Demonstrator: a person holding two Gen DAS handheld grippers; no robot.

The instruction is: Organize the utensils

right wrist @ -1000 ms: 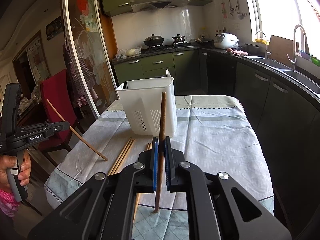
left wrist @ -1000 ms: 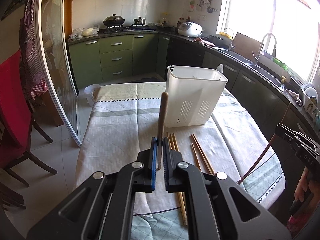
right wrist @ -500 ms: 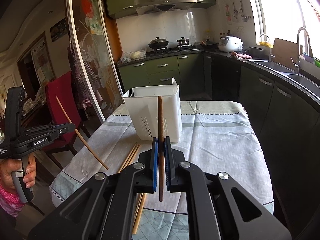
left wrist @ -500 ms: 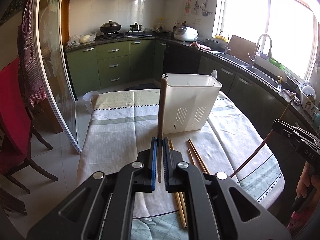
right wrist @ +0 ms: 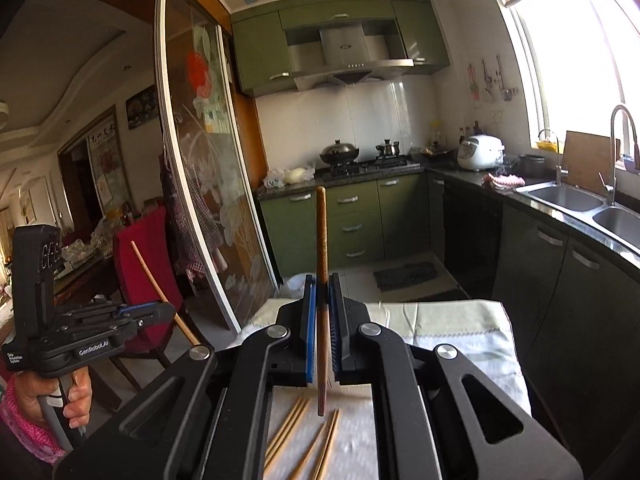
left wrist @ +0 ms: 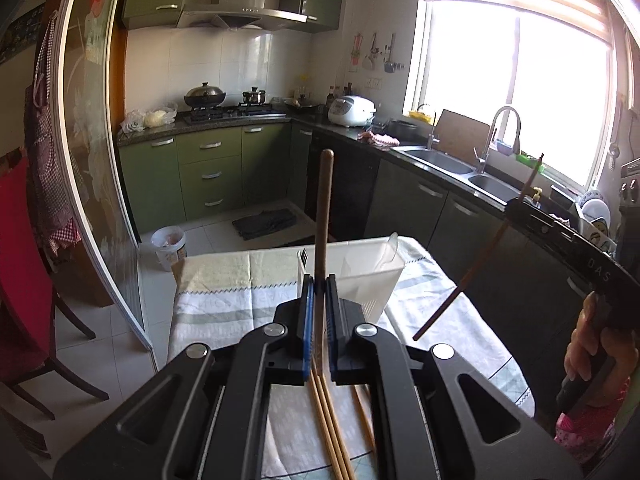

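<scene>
- Left gripper (left wrist: 316,298): the fingers (left wrist: 307,304) are closed almost fully, clamping a brown chopstick (left wrist: 323,208) between the blue pads. The stick stands upright, its rounded end well above the fingertips.
- In the right wrist view, the left gripper (right wrist: 170,312) appears at the left edge, held in the person's left hand (right wrist: 60,396); its light-toned stick (right wrist: 158,284) slants up and to the left.
- Right gripper (right wrist: 322,300): the fingers (right wrist: 309,308) are likewise closed on a dark reddish chopstick (right wrist: 322,240), held upright. Its lower tip hangs just above the surface, below the pads.
- In the left wrist view, the right gripper (left wrist: 516,206) enters from the right edge, held in the right hand (left wrist: 592,344); its stick (left wrist: 472,272) slants down toward the surface.
- White utensil holder (left wrist: 384,276): stands on the surface directly beyond the left fingers. Fork tines (left wrist: 303,255) show above its near-left rim.
- Loose chopsticks (left wrist: 328,420): lie flat on the surface (left wrist: 224,288) beneath both grippers; several are also visible in the right wrist view (right wrist: 288,428), slightly blurred.
- The surface carries a light checked cloth (right wrist: 460,340).
</scene>
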